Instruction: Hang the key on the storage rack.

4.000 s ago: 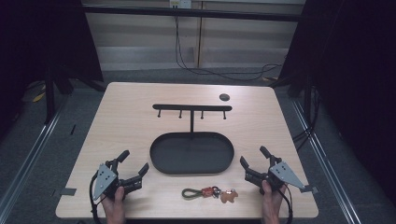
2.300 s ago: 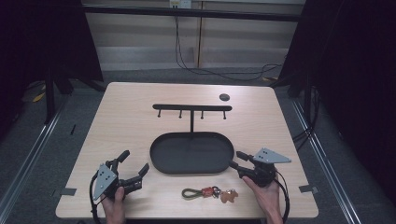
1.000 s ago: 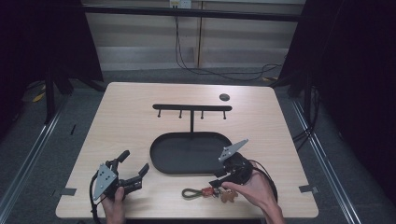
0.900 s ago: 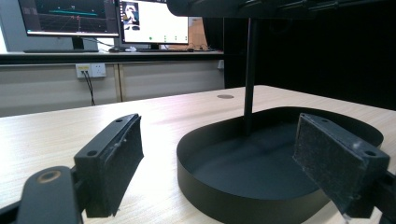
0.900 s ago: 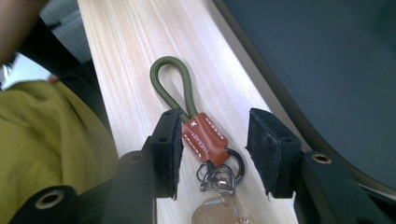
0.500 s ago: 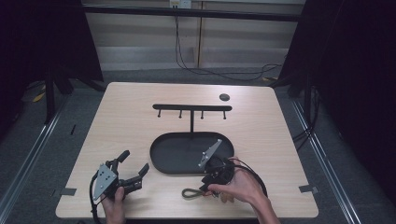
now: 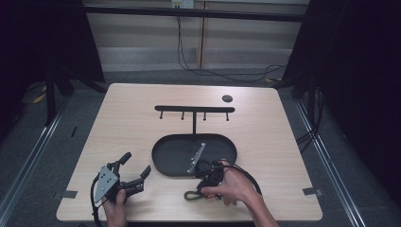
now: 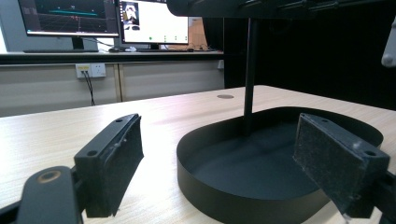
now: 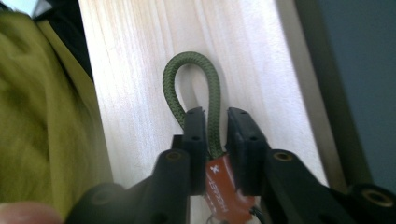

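Olive-green cord loop (image 9: 191,86); orange-red tag (image 9: 219,184)

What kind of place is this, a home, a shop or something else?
Probably a lab or recording workspace, not a home. A bare wooden table stands between dark curtains, computer monitors with graphs sit on a counter behind, and cables run across the floor.
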Action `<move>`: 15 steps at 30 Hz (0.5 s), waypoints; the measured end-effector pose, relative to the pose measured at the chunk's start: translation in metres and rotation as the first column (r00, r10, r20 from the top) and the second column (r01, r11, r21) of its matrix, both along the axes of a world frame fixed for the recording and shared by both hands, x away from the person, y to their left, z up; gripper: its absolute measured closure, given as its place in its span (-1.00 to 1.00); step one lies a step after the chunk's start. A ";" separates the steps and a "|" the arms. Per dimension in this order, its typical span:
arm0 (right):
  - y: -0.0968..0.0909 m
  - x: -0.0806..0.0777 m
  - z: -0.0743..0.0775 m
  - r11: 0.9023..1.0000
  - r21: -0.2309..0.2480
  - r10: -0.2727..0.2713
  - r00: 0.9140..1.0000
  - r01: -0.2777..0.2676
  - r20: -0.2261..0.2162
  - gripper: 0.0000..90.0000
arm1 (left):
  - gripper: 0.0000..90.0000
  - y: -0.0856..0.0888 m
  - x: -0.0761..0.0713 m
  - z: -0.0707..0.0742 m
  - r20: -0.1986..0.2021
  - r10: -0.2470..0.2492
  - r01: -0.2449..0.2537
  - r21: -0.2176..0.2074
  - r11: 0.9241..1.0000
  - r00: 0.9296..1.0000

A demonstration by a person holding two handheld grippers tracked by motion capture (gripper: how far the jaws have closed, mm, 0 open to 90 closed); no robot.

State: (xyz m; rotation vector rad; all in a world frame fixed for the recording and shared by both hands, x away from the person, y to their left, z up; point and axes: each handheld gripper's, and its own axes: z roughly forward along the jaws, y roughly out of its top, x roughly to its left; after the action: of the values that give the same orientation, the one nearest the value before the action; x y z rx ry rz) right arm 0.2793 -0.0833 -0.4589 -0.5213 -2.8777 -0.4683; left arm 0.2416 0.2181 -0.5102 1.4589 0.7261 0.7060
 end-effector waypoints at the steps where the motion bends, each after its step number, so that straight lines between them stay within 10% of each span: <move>1: 0.002 0.000 -0.001 1.000 -0.004 0.017 1.000 -0.017 0.001 0.82 | -0.66 0.000 0.000 0.000 0.000 0.000 0.000 0.000 1.000 1.000; 15: 0.017 0.000 -0.007 0.995 -0.071 0.072 0.997 -0.070 0.024 0.82 | -0.66 0.000 0.000 0.000 0.000 -0.001 0.001 0.000 1.000 1.000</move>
State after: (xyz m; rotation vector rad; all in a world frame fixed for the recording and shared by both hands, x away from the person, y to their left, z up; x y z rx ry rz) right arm 0.2789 -0.0667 -0.4658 -0.4249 -2.9355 -0.3666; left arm 0.2416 0.2182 -0.5102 1.4592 0.7249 0.7052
